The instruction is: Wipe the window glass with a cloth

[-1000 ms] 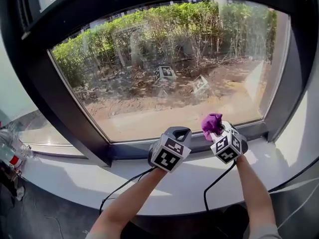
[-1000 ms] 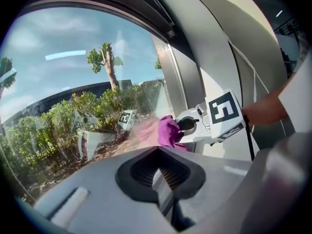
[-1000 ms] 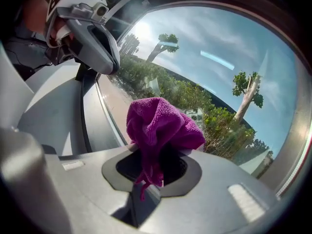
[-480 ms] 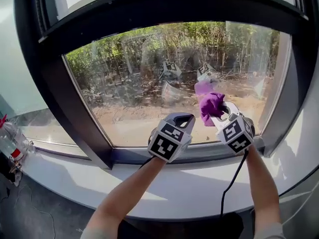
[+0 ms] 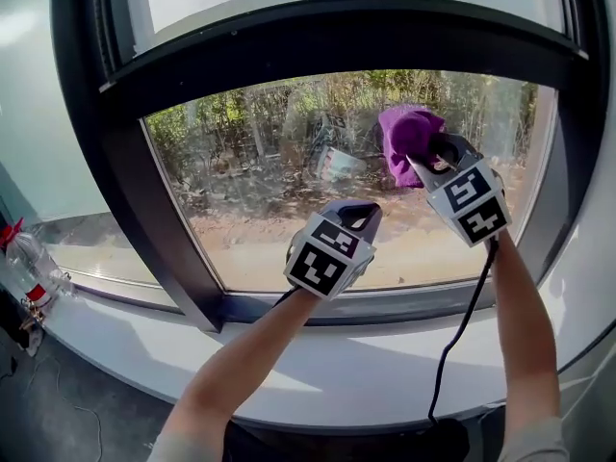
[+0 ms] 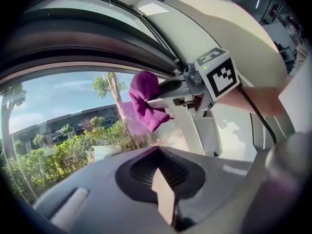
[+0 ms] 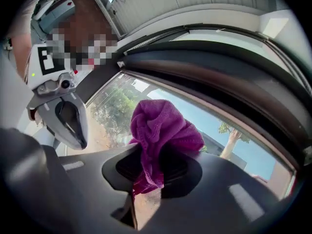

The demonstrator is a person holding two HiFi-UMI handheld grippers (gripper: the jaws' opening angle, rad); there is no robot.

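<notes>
Window glass (image 5: 260, 200): one wide pane in a black frame (image 5: 327, 37), with a white sill (image 5: 318, 359) below.

- Far left, low: a clear bottle (image 5: 27, 268) with a red band, cut off by the picture edge. Can't make out its contents.
- Left gripper (image 5: 354, 212): held in front of the middle of the pane, below and left of the cloth and well apart from it. In the left gripper view its jaws (image 6: 163, 201) sit together with nothing between them. Whether its tip touches the glass is not readable.
- Cloth (image 5: 406, 133): purple and bunched, high on the right part of the pane, near the top frame bar.
- Right gripper (image 5: 435, 152): raised on an outstretched arm. In the right gripper view its jaws (image 7: 146, 204) are clamped on the lower tail of the cloth (image 7: 163, 126), and the bulk of it balloons out past the tips toward the glass.
- The left gripper view shows the cloth (image 6: 145, 99) from the side with a purple reflection just behind it, so it is at the glass. Actual contact can't be confirmed.
- A black cable (image 5: 460, 330) hangs from the right gripper, crosses the sill and runs out of the picture at the bottom.
- The part of the cloth inside the right jaws is hidden by the gripper body.
</notes>
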